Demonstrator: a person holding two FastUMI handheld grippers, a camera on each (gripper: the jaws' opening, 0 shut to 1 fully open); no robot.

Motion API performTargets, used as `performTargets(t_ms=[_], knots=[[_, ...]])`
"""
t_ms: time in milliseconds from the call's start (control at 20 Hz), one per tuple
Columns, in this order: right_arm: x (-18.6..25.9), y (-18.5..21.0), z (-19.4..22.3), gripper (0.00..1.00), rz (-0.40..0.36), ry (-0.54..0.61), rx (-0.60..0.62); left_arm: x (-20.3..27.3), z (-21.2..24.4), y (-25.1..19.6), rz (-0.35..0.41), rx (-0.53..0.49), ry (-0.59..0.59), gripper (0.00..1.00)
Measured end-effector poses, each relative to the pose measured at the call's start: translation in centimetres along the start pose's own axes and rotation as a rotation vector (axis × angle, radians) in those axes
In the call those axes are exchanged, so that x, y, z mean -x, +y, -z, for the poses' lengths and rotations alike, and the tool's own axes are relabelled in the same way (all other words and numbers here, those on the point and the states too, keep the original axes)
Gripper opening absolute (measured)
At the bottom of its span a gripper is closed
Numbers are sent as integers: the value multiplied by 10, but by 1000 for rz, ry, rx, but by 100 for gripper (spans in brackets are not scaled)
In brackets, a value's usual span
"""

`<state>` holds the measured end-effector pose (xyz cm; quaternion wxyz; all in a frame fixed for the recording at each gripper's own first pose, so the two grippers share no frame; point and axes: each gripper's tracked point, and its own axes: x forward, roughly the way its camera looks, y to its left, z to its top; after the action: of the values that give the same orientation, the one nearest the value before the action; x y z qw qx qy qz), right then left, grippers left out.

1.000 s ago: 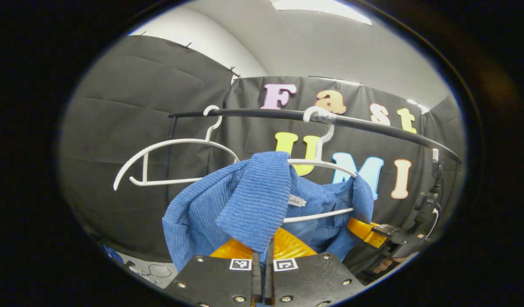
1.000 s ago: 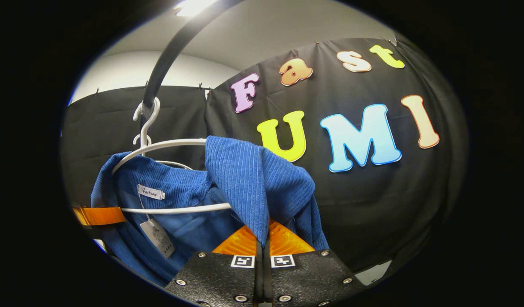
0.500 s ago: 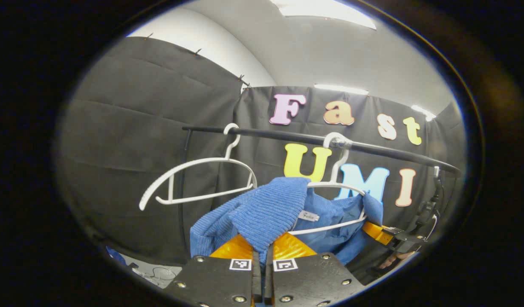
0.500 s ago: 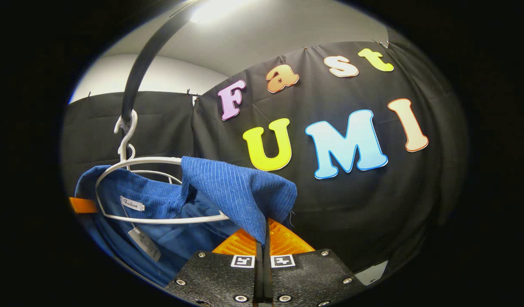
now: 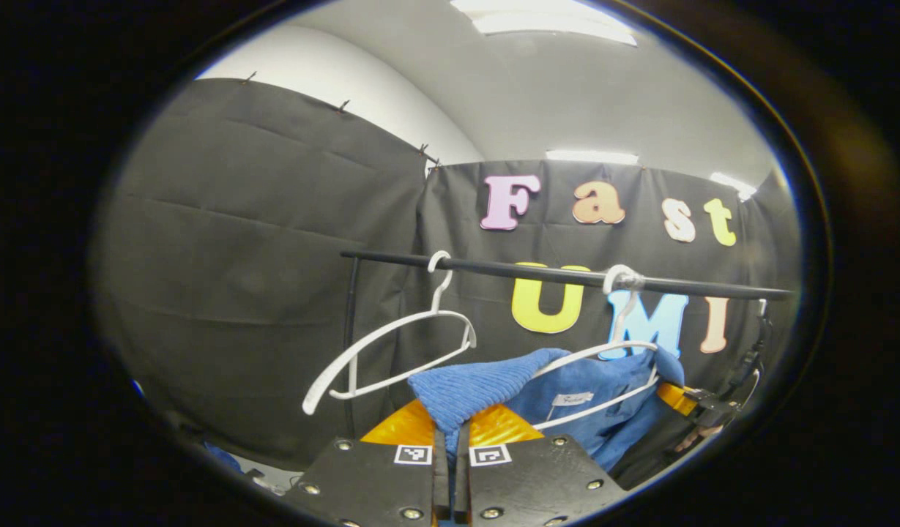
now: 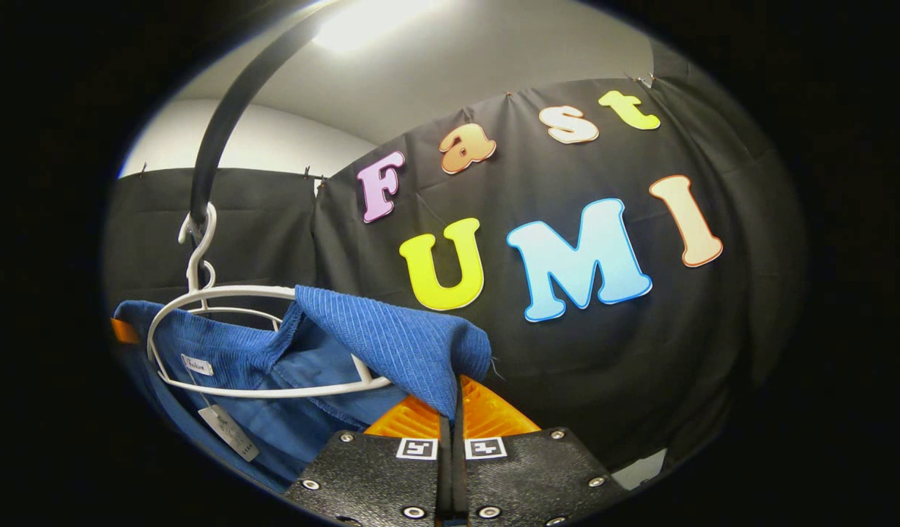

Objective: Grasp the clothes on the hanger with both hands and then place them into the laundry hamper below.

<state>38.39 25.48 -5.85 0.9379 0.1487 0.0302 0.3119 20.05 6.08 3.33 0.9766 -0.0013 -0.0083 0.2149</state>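
My left gripper [image 5: 450,438] is clamped on a fold of the blue ribbed sweater [image 5: 486,384], both fingers pressed tight against the knit with the cloth bunched up between them. From there the sweater runs off to the right and over the white hanger [image 5: 603,380] it is draped on. That hanger's hook sits on the black rail [image 5: 537,272], toward the rail's right end. A second white hanger [image 5: 391,351] hangs bare from the same rail, nearer its left end, beside the rail's upright post [image 5: 349,344]. In the left gripper view the sweater's far shoulder reaches my right gripper [image 5: 687,401] at the lower right, with part of the hand [image 5: 690,438] that holds it just below.

My right gripper [image 6: 450,421] also grips the sweater [image 6: 391,344], its fingers closed flat on a ribbed flap that rises over them and folds down to the left. In the right gripper view the garment is still threaded on its hanger [image 6: 259,344]: the hanger's top arm passes under the flap and its lower bar crosses the open neck, where a small neck label [image 6: 198,364] and a hang tag [image 6: 230,433] show. The hook [image 6: 198,245] catches the rail [image 6: 222,132], which curves up toward a ceiling light [image 6: 362,16]. The booth's black cloth wall [image 6: 567,366] stands behind.
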Motion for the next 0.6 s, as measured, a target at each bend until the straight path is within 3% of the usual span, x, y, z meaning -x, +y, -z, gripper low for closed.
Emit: performTargets(t_ms=[250, 400, 600], knots=[[-2, -4, -5, 0, 0, -17, -18, -18, -1, 18, 102, 8, 54, 5], [-9, -4, -9, 0, -5, -55, 10, -33, 1, 30, 111, 22, 73, 4], [-10, -9, -14, 0, 32, -80, 12, -49, -3, 23, 130, -56, 33, 2]])
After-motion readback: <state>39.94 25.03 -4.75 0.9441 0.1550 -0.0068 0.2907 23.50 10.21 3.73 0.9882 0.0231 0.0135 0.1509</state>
